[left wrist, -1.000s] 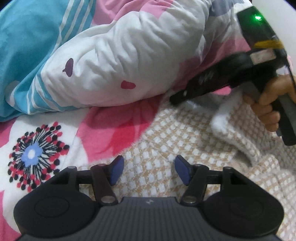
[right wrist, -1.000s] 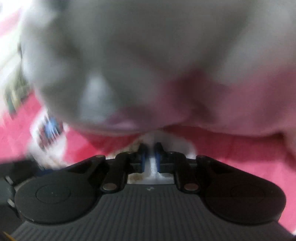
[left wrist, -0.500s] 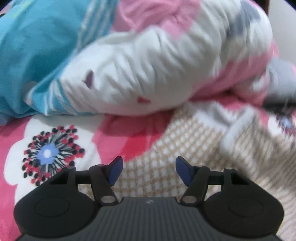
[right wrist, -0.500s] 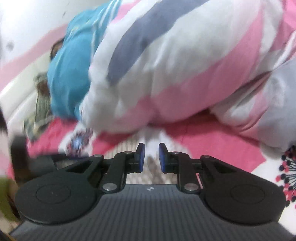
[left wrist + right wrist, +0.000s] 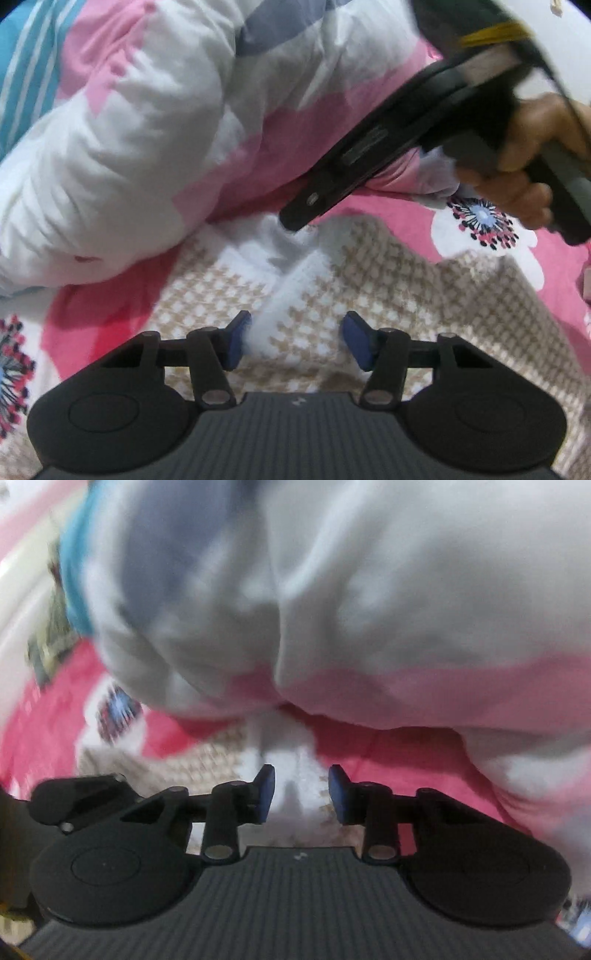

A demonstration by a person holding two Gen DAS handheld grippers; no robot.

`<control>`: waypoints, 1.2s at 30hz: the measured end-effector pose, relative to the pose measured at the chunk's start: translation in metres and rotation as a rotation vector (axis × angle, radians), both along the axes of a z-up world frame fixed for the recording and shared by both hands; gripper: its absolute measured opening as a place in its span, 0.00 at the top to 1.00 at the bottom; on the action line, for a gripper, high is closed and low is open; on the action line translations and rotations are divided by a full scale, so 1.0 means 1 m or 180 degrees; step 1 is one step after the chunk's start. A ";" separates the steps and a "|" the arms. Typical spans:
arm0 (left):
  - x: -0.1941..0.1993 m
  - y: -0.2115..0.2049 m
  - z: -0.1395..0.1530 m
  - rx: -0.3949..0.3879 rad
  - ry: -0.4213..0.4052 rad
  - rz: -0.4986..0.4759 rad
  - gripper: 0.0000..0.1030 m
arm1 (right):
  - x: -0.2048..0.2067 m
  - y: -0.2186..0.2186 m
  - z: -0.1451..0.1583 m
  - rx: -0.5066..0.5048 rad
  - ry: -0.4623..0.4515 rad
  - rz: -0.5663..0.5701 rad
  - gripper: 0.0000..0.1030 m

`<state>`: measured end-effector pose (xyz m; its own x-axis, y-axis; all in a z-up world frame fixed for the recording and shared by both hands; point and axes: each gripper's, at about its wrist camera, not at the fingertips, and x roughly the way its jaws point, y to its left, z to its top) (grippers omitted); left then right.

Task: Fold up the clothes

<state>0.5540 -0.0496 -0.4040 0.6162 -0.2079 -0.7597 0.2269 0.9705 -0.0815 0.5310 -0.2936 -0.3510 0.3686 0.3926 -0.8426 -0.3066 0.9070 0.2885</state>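
Note:
A beige-and-white checked fleece garment (image 5: pixel 388 295) with fluffy white trim (image 5: pixel 291 288) lies spread on the bed. My left gripper (image 5: pixel 297 343) hovers low over it. Its jaws are closing, the trim lies by the left blue pad (image 5: pixel 236 343), and the pads do not press on cloth. My right gripper (image 5: pixel 301 794) points down at the white trim (image 5: pixel 288 775) at the garment's far edge. Its jaws are opening, and the trim lies under the gap, not pinched. In the left wrist view the right gripper (image 5: pixel 295 218) reaches in from the upper right, held by a hand (image 5: pixel 524 166).
A bulky white, pink, grey and blue duvet (image 5: pixel 129 147) is heaped right behind the garment and fills the right wrist view as the duvet (image 5: pixel 369 609). The pink floral bedsheet (image 5: pixel 480 229) surrounds the garment. A black part of the left gripper (image 5: pixel 74 801) shows at the left.
The right gripper's jaws, shut on the white trim a second ago, have parted. The right gripper is back over the garment's far edge. The left gripper has shifted right and its jaws have narrowed a little.

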 end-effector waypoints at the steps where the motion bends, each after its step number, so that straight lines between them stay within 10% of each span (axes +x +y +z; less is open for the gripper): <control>1: 0.000 0.000 0.000 0.0007 -0.0015 -0.0002 0.49 | 0.005 0.005 -0.005 -0.0076 0.0101 0.0098 0.60; 4: -0.003 -0.001 0.002 -0.0014 -0.0063 -0.0027 0.52 | 0.010 0.013 -0.014 -0.0257 0.0245 0.0360 0.62; 9: -0.005 -0.001 0.002 0.0070 -0.0094 -0.0068 0.52 | -0.001 -0.009 0.006 -0.0322 -0.0035 -0.0029 1.00; 13: -0.006 0.002 0.000 0.0087 -0.0065 -0.0031 0.52 | -0.025 -0.026 0.018 -0.0537 -0.0632 -0.0493 1.00; 17: -0.004 0.003 -0.001 0.0092 -0.0094 0.0017 0.57 | -0.049 -0.049 0.030 0.0082 -0.0890 -0.0676 1.00; 26: 0.002 0.005 -0.009 0.0143 -0.0038 0.0134 0.64 | -0.087 -0.024 0.014 0.0175 -0.0584 0.0407 0.99; 30: 0.005 0.004 -0.010 0.0201 -0.0023 0.0176 0.63 | -0.079 -0.014 -0.021 -0.0018 -0.0634 0.0186 1.00; 36: -0.001 0.003 -0.010 0.0203 -0.0104 0.0146 0.64 | -0.086 -0.042 0.021 0.0338 -0.0821 -0.0463 0.97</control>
